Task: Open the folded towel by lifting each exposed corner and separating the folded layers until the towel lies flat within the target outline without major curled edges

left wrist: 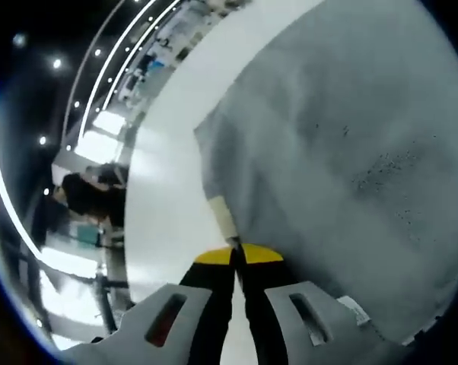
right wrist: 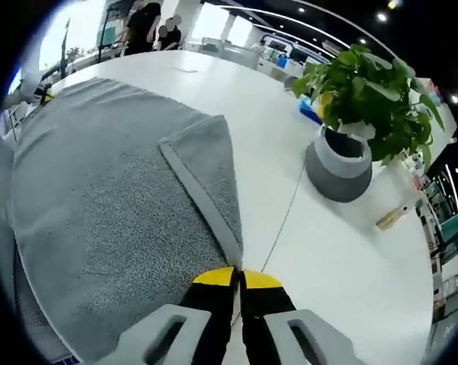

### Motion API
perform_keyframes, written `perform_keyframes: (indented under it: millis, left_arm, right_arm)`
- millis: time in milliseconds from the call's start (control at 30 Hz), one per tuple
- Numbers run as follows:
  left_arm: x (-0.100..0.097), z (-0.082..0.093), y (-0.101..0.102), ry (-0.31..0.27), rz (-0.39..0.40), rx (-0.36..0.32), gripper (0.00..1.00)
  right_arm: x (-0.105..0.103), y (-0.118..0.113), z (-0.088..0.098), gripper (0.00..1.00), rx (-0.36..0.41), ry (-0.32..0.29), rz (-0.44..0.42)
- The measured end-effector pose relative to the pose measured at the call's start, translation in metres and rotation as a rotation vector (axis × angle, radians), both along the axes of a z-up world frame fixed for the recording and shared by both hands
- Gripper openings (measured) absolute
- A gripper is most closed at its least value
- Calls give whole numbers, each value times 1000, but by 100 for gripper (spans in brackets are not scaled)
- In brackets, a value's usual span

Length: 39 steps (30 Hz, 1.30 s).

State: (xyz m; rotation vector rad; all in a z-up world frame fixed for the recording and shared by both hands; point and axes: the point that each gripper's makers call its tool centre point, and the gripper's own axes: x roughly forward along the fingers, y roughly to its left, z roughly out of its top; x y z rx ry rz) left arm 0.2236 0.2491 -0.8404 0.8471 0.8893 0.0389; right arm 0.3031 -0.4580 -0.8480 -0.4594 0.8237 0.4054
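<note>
Left gripper [left wrist: 235, 257]: fingers clamped together on the towel [left wrist: 343, 152] edge.
Right gripper [right wrist: 238, 275]: fingers pinched on the folded towel corner.
Bench [right wrist: 343, 258]: white, beyond the fingers.
Potted plant [right wrist: 358, 114]: well right of the fingers.

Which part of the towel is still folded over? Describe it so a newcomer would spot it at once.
In the right gripper view, start at the potted plant on the white table, then look left to the grey towel. The folded corner is a triangular flap lying on top, bordered by a smooth hem, its edge running down into the right claw, unlike the flat pile around it.
</note>
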Motion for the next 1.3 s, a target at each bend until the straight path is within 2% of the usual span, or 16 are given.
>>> perform_keyframes:
  millis: [67,133,167,267,333,400,467,533,600,700,800,833,900,933,1133,1300]
  left_arm:
    - [0,1,-1,-27,14,-42,3]
    - [0,1,-5,-34,8,-106,5]
    - [-4,7,1,-77,79,-157,9]
    - [-11,21,7,-154,162,-229,24]
    - [-13,32,2,-193,144,-271,22]
    - [-15,45,-28,-223,90,-435,19]
    - [-18,56,-51,-237,69,-517,19]
    - [-20,67,-71,-255,42,-526,19]
    - [-21,77,-111,-259,-16,-596,16]
    - [-22,76,-147,-244,-32,-676,11]
    - [-21,63,-183,-185,-84,-682,6]
    - [-23,54,-195,-141,-104,-691,5]
    - [-23,52,-198,-131,-108,-694,4]
    - [-25,42,-212,-88,-124,-692,3]
    - [-32,18,-223,-19,-129,-688,2]
    - [-36,6,-215,47,-157,-599,2]
  right_arm:
    - [0,-1,1,0,42,-6,-24]
    - [1,-5,2,5,99,-10,-120]
    - [0,-6,3,8,130,-6,-159]
    - [-3,-15,12,11,105,-37,-173]
    - [0,-21,22,8,88,-90,-189]
    - [3,-17,37,8,88,-151,-165]
    - [8,0,50,8,118,-196,-104]
    - [10,24,55,7,140,-190,-22]
    - [14,49,55,6,132,-182,66]
    - [20,81,49,4,91,-165,173]
    - [27,108,41,3,85,-142,242]
    - [31,115,36,3,88,-129,249]
    - [33,118,34,3,89,-125,253]
    - [36,127,27,3,95,-100,268]
    - [52,147,14,3,125,-52,279]
    - [55,157,2,3,115,-13,298]
